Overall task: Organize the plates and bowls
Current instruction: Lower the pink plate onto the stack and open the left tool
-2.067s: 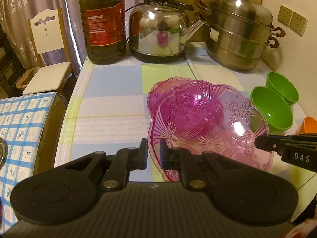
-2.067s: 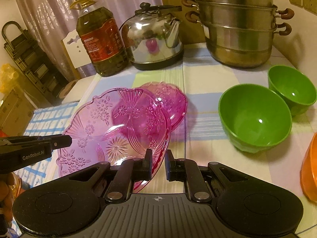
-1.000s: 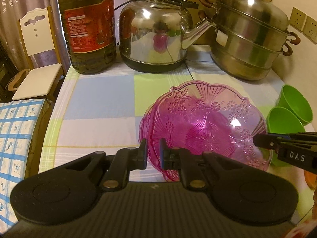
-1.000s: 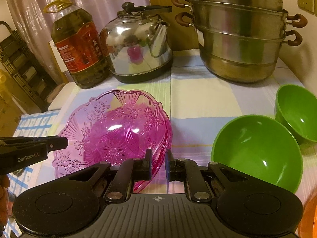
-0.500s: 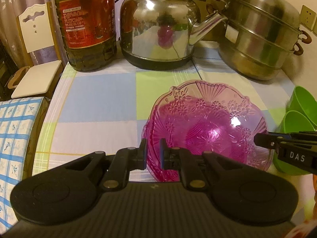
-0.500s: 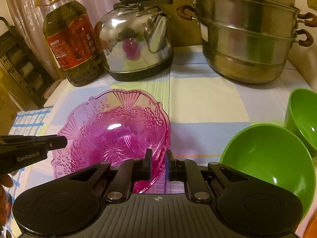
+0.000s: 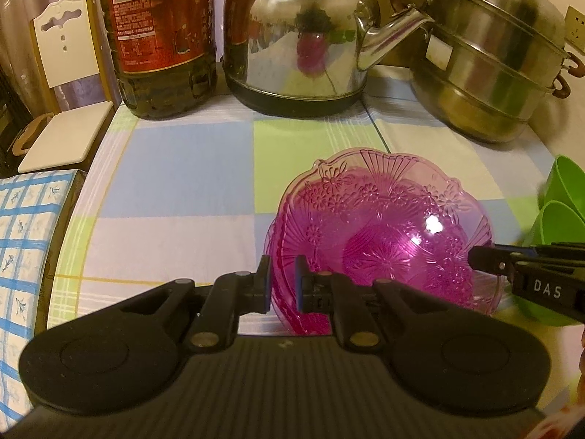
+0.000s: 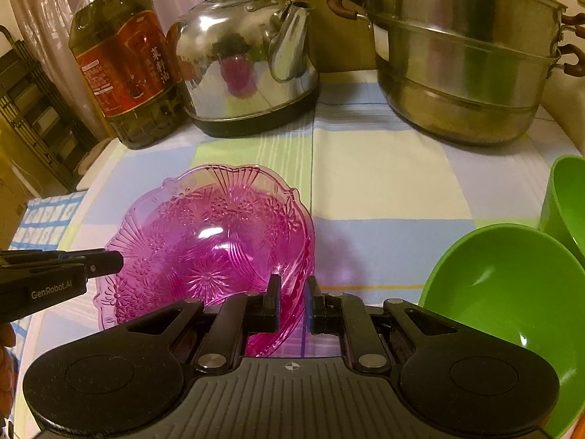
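A pink see-through patterned plate (image 7: pixel 384 226) lies nested on a second pink plate on the checked tablecloth; it also shows in the right wrist view (image 8: pixel 215 241). My left gripper (image 7: pixel 283 281) is shut on the plate's left rim. My right gripper (image 8: pixel 292 300) is shut on its right rim. Each gripper's tip shows in the other's view. Two green bowls (image 8: pixel 508 292) stand side by side to the right of the plates, and show at the right edge of the left wrist view (image 7: pixel 559 212).
At the back stand an oil bottle (image 7: pixel 157 36), a steel kettle (image 7: pixel 299 44) and a stacked steel steamer pot (image 7: pixel 490 58). A white chair (image 7: pixel 62 84) and a blue checked surface (image 7: pixel 25 241) lie past the table's left edge. An orange object is barely visible at the bottom right.
Both grippers have carried the top pink plate forward and down onto the second pink plate, so the two now sit nested. The kettle and pots look nearer.
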{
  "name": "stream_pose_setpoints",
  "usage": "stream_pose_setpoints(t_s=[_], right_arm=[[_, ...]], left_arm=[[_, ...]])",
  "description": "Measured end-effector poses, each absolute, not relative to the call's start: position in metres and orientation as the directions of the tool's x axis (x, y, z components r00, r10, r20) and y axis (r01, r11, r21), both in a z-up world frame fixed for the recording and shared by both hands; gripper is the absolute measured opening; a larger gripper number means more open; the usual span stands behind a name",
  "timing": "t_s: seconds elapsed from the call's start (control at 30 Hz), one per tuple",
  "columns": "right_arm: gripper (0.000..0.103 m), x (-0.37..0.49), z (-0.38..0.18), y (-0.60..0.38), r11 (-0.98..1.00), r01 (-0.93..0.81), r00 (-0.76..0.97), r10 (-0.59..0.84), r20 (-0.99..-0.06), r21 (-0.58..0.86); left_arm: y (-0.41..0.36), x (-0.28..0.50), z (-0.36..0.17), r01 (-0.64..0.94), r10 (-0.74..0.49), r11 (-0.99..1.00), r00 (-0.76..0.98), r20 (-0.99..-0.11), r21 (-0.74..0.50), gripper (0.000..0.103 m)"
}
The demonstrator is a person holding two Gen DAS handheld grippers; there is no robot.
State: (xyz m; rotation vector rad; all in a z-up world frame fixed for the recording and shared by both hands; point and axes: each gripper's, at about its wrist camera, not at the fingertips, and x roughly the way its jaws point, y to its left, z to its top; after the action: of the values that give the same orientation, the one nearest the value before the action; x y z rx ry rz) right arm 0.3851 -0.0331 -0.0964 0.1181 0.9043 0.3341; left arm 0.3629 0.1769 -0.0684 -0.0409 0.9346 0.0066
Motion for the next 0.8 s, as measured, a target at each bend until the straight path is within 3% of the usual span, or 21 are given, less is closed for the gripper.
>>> stream_pose_setpoints(t_s=[0.47,0.53,0.67,0.8], right_arm=[[0.013,0.391,-0.103,-0.033,0.939,-0.222,0.564,0.344,-0.75,0.264],[0.016,0.392,-0.104,-0.033,0.939,-0.218,0.566,0.344,-0.749,0.267],[0.04,0.388,-0.102,-0.038,0.937,-0.207,0.595,0.348,-0.725,0.281],[0.041,0.383,-0.097,-0.042,0.934,-0.202,0.603,0.356,-0.714,0.294]], left_arm=[[0.178,0.368,-0.077,-0.047,0.009,0.999,0.586,-0.81,-0.022,0.015],[0.178,0.367,-0.077,-0.057,0.021,0.998,0.593,-0.805,-0.016,0.022],[0.181,0.362,-0.076,-0.075,0.021,0.997,0.609,-0.793,-0.031,0.025],[0.182,0.353,-0.07,-0.089,0.02,0.995,0.625,-0.781,-0.046,0.025]])
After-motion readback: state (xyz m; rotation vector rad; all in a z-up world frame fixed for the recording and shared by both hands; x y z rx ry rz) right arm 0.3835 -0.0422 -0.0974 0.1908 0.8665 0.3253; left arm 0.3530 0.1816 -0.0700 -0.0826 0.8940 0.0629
